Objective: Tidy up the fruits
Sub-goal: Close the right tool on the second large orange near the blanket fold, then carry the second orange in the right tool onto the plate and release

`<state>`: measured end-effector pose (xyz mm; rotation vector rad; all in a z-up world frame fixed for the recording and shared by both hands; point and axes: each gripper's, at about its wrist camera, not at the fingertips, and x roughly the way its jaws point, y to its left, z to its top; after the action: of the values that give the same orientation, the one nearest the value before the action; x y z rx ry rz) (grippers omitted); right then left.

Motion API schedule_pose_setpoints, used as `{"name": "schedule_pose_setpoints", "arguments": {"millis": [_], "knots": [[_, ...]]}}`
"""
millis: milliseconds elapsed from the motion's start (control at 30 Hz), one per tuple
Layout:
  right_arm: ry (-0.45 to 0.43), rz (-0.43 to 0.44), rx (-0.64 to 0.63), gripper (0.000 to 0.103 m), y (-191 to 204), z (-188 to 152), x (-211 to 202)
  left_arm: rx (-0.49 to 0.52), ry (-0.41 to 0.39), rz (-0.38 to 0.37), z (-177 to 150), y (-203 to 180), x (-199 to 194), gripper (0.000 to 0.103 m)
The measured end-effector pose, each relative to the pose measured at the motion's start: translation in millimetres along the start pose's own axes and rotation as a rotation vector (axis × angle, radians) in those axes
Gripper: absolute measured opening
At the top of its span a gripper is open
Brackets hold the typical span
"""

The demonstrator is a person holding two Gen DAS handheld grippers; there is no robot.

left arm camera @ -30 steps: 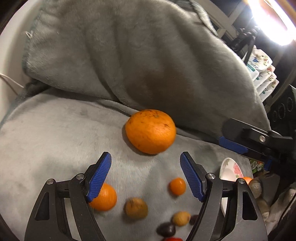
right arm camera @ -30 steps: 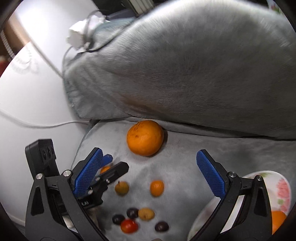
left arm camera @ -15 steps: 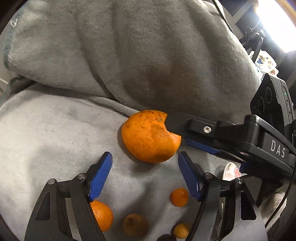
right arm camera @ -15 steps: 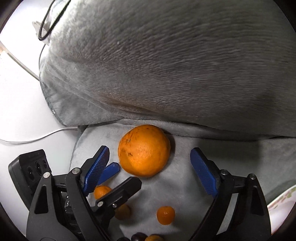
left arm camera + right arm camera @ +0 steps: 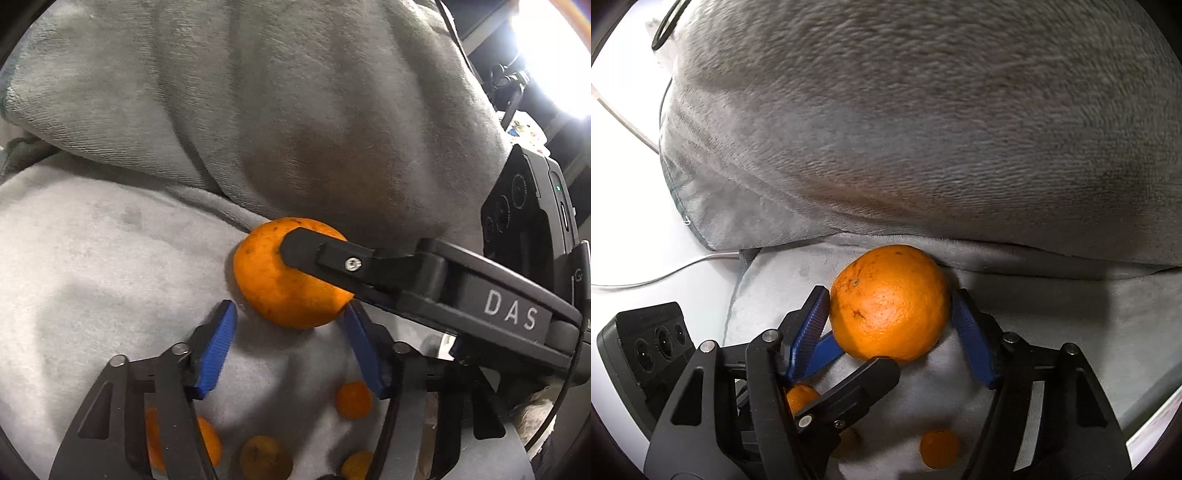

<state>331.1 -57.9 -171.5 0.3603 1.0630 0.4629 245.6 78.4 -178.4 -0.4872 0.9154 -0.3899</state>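
A large orange lies on a grey blanket at the foot of a raised fold. In the right wrist view my right gripper has its blue pads against both sides of the orange, and its jaws are closing. My left gripper sits just short of the orange, also closing, its tips flanking the fruit's near underside with a gap at the left pad. One right finger crosses over the orange. Small oranges lie nearer the camera.
The blanket's tall fold rises directly behind the orange. A white surface with a cable lies left of the blanket. A plate rim shows at the lower right. More small fruits lie under my left gripper.
Both grippers moved in on the large orange and narrowed. The right gripper came from the right, and its pads now meet the orange's sides.
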Motion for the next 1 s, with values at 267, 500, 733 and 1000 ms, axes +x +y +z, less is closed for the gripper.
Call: {"name": "schedule_pose_setpoints", "arguments": {"millis": [267,500,733,1000], "knots": [[-0.004,-0.005,-0.018,0.069,6.8,-2.4,3.1,0.013,0.004,-0.009,-4.2,-8.2,8.6,0.053],[-0.017,0.000,-0.028,0.068,4.1,-6.3,-7.6,0.029,-0.004,-0.006,-7.1,-13.9,1.0,0.052],[-0.028,0.016,-0.034,0.068,0.7,-10.3,-21.0,0.046,-0.004,-0.003,-2.6,-22.7,-4.2,0.052],[-0.052,0.027,-0.050,0.068,-1.8,-17.6,-51.8,0.085,-0.027,-0.002,-10.4,-48.9,-15.2,0.052]]}}
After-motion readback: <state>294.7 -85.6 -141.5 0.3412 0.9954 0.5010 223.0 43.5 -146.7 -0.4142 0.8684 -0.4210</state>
